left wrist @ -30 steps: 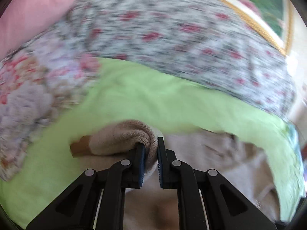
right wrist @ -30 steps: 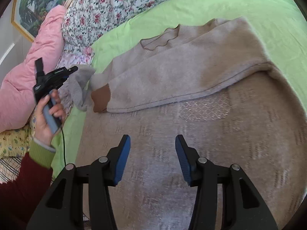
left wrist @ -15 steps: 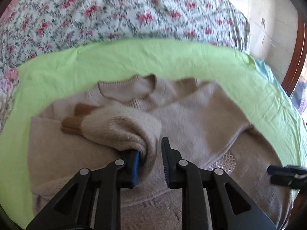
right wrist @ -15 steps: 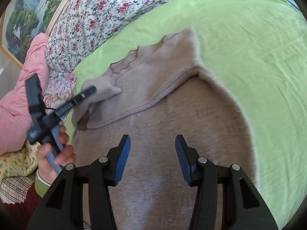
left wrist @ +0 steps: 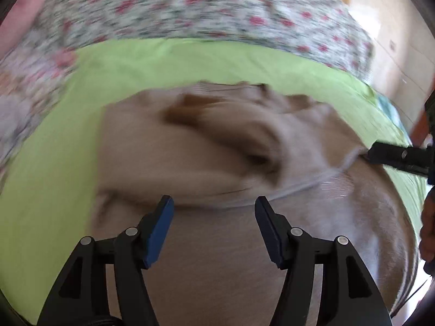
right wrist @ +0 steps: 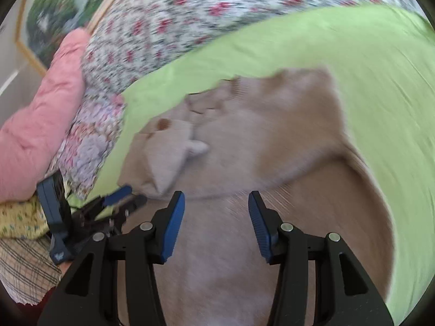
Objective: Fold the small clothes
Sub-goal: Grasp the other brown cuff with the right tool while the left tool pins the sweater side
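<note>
A beige knit sweater (left wrist: 206, 244) lies flat on the green bedsheet (left wrist: 130, 65). Its left sleeve with the brown cuff (left wrist: 185, 108) is folded across the chest; the sleeve also shows in the right wrist view (right wrist: 174, 146). My left gripper (left wrist: 214, 212) is open and empty over the sweater's lower body. My right gripper (right wrist: 216, 206) is open and empty above the sweater (right wrist: 244, 258). The left gripper shows in the right wrist view (right wrist: 122, 198), and the right gripper's fingers (left wrist: 397, 154) show at the sweater's right edge. Both views are motion-blurred.
A floral quilt (left wrist: 204, 8) lies bunched along the head of the bed. A pink pillow (right wrist: 40, 125) and a yellow and plaid cloth (right wrist: 21, 244) lie at the left. A framed picture (right wrist: 62, 13) hangs on the wall behind.
My left gripper carried the sleeve across the sweater's chest, let go of it and opened, then drew back. My right gripper stayed open and shifted over the sweater.
</note>
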### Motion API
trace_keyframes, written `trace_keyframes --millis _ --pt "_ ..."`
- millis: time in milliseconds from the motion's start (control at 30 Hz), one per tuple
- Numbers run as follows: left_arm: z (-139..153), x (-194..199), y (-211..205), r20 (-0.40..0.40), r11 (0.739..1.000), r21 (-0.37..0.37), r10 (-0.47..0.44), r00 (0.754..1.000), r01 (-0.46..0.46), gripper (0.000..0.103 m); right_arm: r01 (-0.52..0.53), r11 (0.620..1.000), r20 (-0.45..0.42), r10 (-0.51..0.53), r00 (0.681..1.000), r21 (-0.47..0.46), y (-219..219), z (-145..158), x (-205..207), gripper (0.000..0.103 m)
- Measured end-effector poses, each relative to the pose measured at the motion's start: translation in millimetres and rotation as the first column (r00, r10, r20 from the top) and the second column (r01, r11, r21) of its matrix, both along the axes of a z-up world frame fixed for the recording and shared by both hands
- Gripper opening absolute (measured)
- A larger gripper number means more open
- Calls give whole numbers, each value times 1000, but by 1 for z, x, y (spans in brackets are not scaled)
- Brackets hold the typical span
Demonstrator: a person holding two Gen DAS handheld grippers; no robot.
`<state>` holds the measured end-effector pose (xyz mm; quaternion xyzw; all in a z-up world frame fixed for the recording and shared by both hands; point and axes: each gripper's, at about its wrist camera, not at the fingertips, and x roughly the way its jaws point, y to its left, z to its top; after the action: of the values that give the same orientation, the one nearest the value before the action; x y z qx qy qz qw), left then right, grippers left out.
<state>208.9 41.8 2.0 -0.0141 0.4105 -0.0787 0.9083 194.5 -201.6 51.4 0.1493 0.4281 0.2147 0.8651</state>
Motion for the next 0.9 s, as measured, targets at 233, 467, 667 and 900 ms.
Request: trace_keyframes --millis 233,467,667,900 --pt "-25 16 88 -70 962 -26 270 960 -272 63 -191 974 84 203 976 -124 107 19 55 50" --pt "-35 27 94 -81 949 -20 312 947 -314 63 -269 882 86 325 942 -387 200 -11 89 50" --pt "-36 39 92 -78 943 -24 330 941 -333 65 -242 789 38 318 947 -565 211 -43 111 14" --pt "-35 38 95 -74 937 -55 342 937 -346 65 10 1000 252 -11 968 5 73 27 82 7"
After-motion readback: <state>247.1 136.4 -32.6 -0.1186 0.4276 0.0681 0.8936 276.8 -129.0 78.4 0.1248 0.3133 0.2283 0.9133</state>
